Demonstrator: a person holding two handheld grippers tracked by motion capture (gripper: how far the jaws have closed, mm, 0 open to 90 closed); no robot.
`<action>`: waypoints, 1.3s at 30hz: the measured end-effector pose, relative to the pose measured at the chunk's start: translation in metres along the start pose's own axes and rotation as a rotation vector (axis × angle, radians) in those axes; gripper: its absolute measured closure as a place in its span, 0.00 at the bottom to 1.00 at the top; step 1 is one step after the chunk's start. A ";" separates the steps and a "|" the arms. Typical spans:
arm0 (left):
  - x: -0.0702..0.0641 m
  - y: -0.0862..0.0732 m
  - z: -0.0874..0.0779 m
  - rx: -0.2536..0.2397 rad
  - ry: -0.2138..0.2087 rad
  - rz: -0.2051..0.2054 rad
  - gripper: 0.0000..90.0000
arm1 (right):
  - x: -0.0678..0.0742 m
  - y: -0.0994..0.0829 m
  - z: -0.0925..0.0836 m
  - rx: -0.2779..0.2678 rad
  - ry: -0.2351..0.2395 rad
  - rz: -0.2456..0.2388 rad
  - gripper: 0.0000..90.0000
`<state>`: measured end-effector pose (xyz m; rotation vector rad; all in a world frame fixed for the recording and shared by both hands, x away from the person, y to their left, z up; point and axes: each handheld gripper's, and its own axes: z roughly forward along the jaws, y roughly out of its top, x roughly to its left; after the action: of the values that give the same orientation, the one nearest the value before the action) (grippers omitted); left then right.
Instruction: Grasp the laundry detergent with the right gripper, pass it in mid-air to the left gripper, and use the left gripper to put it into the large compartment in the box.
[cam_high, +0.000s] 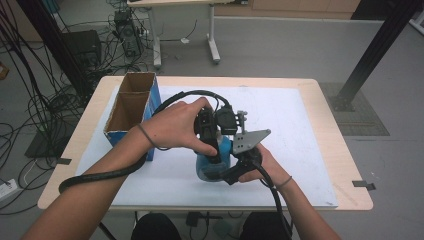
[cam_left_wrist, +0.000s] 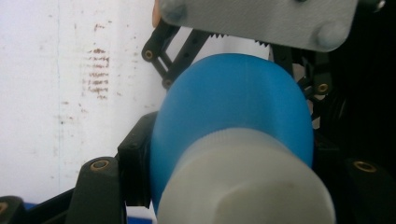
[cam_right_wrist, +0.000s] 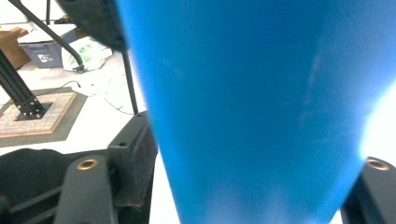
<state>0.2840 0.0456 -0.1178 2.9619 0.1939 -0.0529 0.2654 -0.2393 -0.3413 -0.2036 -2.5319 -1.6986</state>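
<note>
A blue bottle (cam_high: 204, 169) with a white cap (cam_left_wrist: 243, 182) stands on the white mat, between both hands. My left gripper (cam_high: 214, 150) comes down from above and is shut on the blue bottle (cam_left_wrist: 233, 107) near its neck, with one pad (cam_left_wrist: 135, 170) pressed against its side. My right gripper (cam_high: 223, 173) reaches in from the right, its grey plate (cam_high: 250, 141) on top. In the right gripper view the blue bottle (cam_right_wrist: 257, 107) stands between the jaws of the right gripper (cam_right_wrist: 252, 168), which lie close beside it and do not squeeze it.
An open cardboard box with blue sides (cam_high: 132, 107) stands on the table's left part. The white mat (cam_high: 295, 150) covers most of the wooden table (cam_high: 350, 195). Cables and equipment lie on the floor beyond the far left edge.
</note>
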 end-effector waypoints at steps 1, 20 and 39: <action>0.000 0.000 0.000 0.002 0.000 -0.001 0.41 | 0.001 -0.001 0.000 -0.004 -0.006 0.006 0.28; 0.002 0.003 0.000 0.008 -0.001 -0.005 0.41 | 0.002 -0.015 -0.010 -0.037 -0.057 0.017 0.01; 0.002 0.003 -0.002 0.012 0.000 -0.012 0.41 | 0.014 -0.035 -0.056 -0.018 -0.131 0.056 0.01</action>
<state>0.2861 0.0432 -0.1151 2.9724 0.2122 -0.0552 0.2464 -0.3029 -0.3498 -0.3965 -2.5753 -1.7424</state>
